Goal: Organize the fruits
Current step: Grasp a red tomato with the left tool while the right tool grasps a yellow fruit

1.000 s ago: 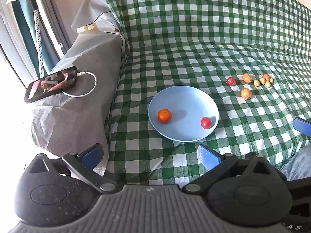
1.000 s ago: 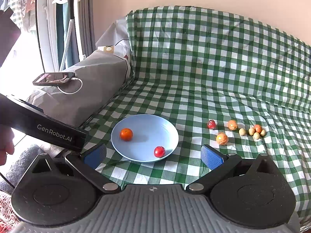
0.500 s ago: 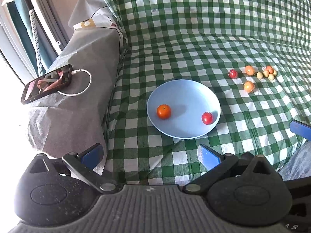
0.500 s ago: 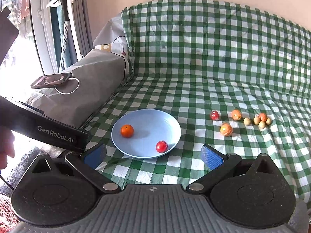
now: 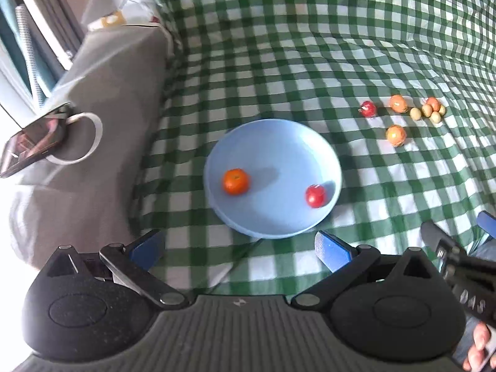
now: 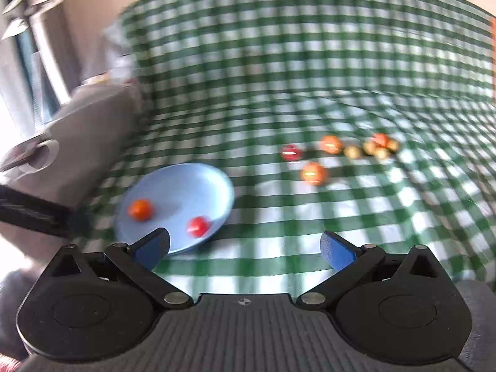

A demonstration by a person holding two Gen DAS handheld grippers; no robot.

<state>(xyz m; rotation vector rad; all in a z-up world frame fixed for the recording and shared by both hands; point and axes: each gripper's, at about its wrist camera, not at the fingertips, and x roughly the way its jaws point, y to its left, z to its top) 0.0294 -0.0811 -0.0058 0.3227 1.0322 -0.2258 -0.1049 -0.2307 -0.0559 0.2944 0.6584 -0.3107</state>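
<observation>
Both grippers are wide open and hold nothing. Left gripper (image 5: 238,248) hangs just in front of the blue plate (image 5: 279,142), and right gripper (image 6: 245,246) points at the cloth (image 6: 310,62) beside it, likely to reach the loose fruit. An orange (image 5: 236,181) and a red fruit (image 5: 315,196) sit well apart in the smooth, round plate. More small round fruits (image 5: 396,135) lie close together on the soft, wrinkly green checked cloth, so they stay put. The right view is blurry.
</observation>
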